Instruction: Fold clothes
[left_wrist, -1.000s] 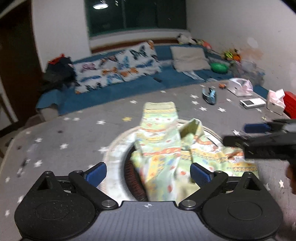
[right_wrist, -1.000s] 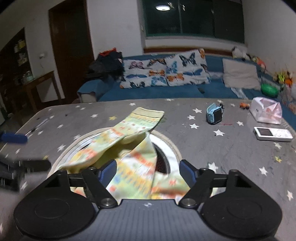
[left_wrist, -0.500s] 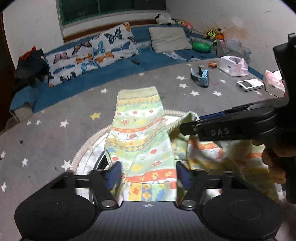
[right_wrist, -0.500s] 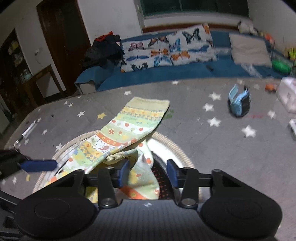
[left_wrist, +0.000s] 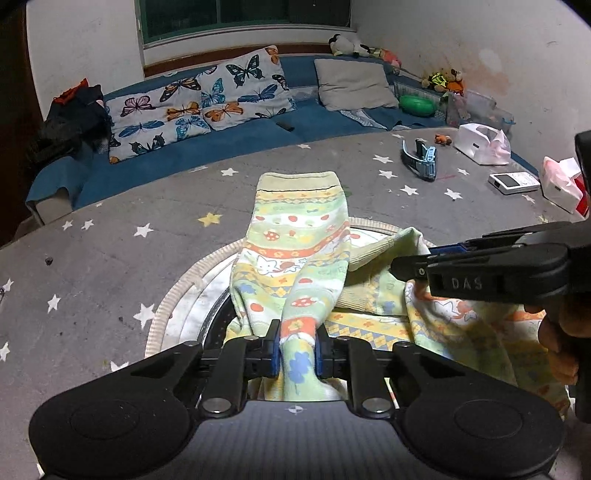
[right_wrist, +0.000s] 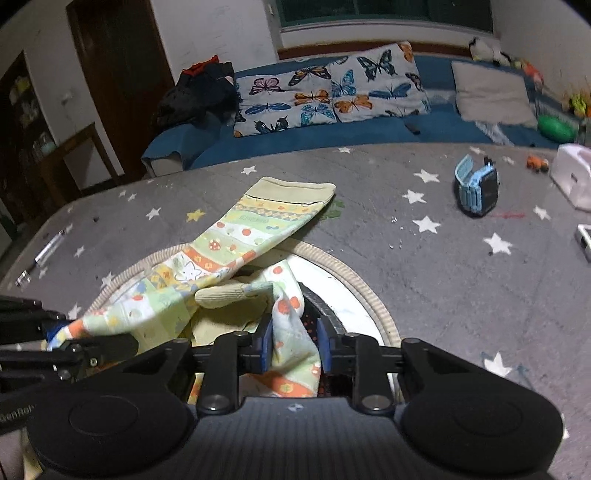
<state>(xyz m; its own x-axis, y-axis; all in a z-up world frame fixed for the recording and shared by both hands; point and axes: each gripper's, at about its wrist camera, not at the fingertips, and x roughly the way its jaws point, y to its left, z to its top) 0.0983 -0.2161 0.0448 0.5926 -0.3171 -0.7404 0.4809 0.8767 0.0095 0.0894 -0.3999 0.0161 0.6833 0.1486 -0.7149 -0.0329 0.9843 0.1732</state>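
Left wrist view: the left gripper (left_wrist: 295, 350) is closing, its blue fingers (left_wrist: 274, 356) pinching a bunched fold of the patterned garment (left_wrist: 299, 254), which drapes from a round basket (left_wrist: 192, 284) onto the starred counter (left_wrist: 110, 258).

Right wrist view: the right gripper (right_wrist: 293, 345) is closing narrowly around another fold. With only thin folds caught, the cloth could slip free or drag the basket when lifted.
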